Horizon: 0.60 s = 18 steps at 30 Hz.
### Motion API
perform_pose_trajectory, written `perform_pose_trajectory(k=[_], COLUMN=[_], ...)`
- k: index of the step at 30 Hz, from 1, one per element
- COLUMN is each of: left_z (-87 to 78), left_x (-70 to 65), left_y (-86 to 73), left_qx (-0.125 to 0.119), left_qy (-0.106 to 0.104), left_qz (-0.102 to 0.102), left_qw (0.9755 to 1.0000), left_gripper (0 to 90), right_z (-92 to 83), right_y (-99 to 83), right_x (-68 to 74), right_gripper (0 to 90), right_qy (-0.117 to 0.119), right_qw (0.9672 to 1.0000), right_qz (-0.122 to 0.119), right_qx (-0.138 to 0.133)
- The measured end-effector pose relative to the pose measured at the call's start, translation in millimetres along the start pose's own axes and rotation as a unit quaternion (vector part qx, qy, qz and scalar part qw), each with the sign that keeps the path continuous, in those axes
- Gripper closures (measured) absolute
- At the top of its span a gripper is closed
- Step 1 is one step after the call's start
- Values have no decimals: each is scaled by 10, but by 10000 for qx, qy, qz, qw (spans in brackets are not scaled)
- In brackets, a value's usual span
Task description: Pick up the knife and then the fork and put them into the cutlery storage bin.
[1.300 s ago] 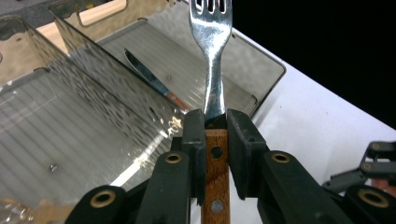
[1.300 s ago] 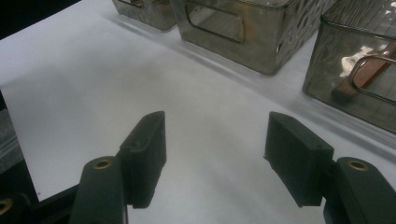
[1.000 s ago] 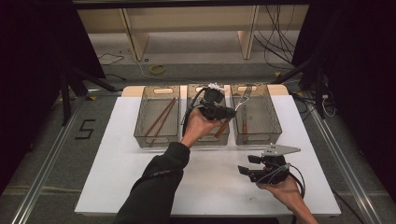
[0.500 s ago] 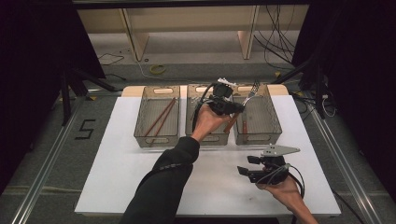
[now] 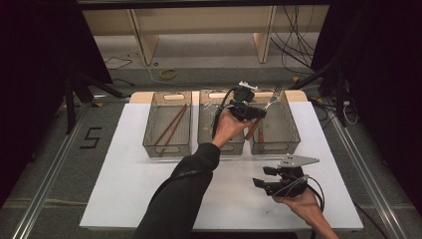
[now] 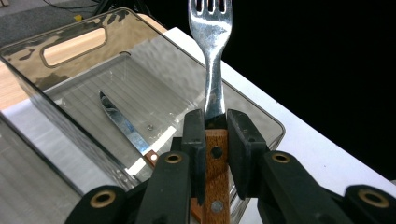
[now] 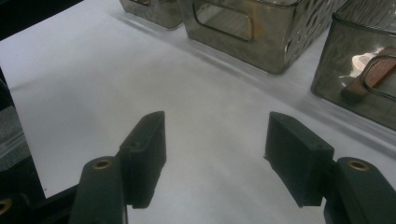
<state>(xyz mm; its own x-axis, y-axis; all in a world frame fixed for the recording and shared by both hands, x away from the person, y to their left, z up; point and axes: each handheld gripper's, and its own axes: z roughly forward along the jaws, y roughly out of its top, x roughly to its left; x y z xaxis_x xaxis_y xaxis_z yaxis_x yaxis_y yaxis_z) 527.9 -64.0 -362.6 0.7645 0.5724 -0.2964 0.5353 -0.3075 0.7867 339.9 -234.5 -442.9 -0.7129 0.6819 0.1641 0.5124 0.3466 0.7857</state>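
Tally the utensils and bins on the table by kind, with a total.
Clear bins: 3, left, middle, right
Forks: 1, clamped in the left gripper
Knives: 1, lying in the right bin
Chopsticks: 2, in the left bin
Total: 7

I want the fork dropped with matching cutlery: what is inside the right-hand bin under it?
In the right-hand bin lies a knife, blade showing, its wooden handle mostly covered by the left gripper holding the fork.
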Motion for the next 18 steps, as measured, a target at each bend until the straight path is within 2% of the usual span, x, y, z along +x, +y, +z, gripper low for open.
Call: perform_pose_trajectory(k=[18], left_z=[178], left_x=[-22], left_y=[59], left_qx=[-26], left_qy=[-18], left_qz=[-101], left_qw=[9999], left_gripper=[773], right_z=[-12], right_y=[-11], right_x=[3], right_gripper=[389], right_qy=[8], right_qw=[10000], right_qz=[4], right_qx=[-6])
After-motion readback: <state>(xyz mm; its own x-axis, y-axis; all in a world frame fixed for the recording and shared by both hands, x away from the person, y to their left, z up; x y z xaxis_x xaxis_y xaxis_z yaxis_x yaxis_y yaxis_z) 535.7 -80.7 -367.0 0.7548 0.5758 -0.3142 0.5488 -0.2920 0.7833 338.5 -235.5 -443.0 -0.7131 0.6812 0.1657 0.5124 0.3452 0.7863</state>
